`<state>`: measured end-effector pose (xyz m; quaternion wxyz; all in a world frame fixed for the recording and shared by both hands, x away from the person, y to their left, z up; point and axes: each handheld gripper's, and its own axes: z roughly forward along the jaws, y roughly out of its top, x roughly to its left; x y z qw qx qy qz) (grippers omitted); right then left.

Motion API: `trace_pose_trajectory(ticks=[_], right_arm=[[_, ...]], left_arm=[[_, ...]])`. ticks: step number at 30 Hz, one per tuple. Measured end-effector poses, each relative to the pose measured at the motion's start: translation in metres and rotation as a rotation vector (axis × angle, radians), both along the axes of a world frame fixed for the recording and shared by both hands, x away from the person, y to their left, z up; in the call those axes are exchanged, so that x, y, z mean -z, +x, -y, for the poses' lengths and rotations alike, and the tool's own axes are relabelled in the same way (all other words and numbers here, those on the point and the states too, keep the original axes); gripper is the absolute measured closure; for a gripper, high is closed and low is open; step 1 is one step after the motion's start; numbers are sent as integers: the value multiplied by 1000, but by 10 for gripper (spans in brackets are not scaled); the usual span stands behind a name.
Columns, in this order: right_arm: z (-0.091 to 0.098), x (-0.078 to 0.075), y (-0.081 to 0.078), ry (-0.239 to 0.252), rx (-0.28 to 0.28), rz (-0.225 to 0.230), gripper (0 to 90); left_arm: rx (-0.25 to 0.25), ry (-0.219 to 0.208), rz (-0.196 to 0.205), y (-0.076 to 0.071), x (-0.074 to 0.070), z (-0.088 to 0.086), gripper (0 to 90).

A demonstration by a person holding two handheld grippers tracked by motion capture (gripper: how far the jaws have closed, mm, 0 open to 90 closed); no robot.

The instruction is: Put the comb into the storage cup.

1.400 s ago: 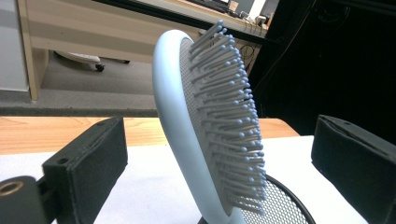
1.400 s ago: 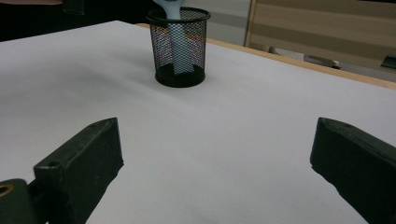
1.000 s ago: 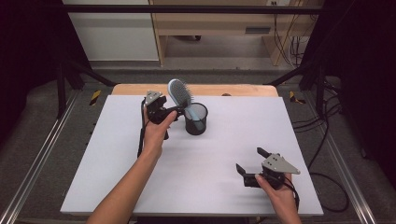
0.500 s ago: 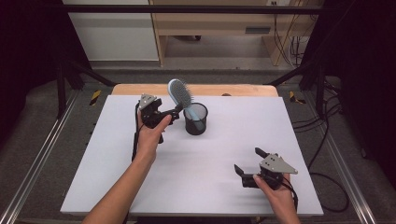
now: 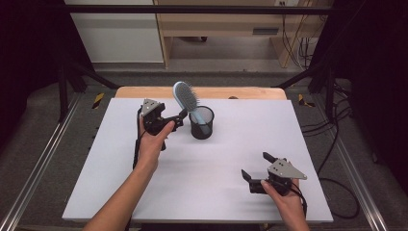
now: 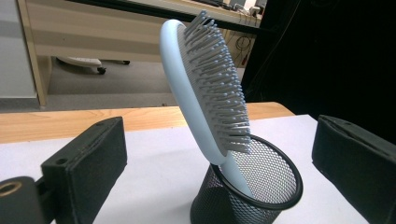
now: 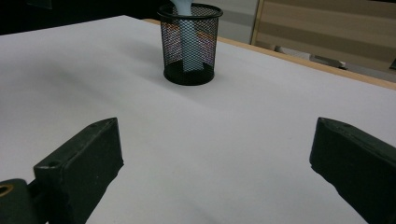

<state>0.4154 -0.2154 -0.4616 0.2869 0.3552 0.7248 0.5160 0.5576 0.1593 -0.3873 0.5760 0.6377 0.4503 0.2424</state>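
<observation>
Pale blue hairbrush (image 5: 185,96) sits handle-down in the mesh cup (image 5: 202,123), leaning. Left gripper (image 5: 181,117) hangs just beside the cup, jaws wide open, holding nothing. Right gripper (image 5: 255,166) idles well apart from it, open too. Looks like placing is done; next would be pulling clear.

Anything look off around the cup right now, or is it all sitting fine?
Nothing is spilled or damaged. The hairbrush stands handle-down in the black mesh cup, leaning against the rim with its head well above the cup, so it looks top-heavy. The cup is upright. The left gripper is open beside it; the right gripper is open, apart.
</observation>
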Motion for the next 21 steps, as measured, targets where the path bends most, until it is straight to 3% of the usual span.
trace_pose_trajectory(ticks=[21], right_arm=[[0,0,0,5,2,0,26]], left_arm=[[3,11,33,-25,-10,-21,29]])
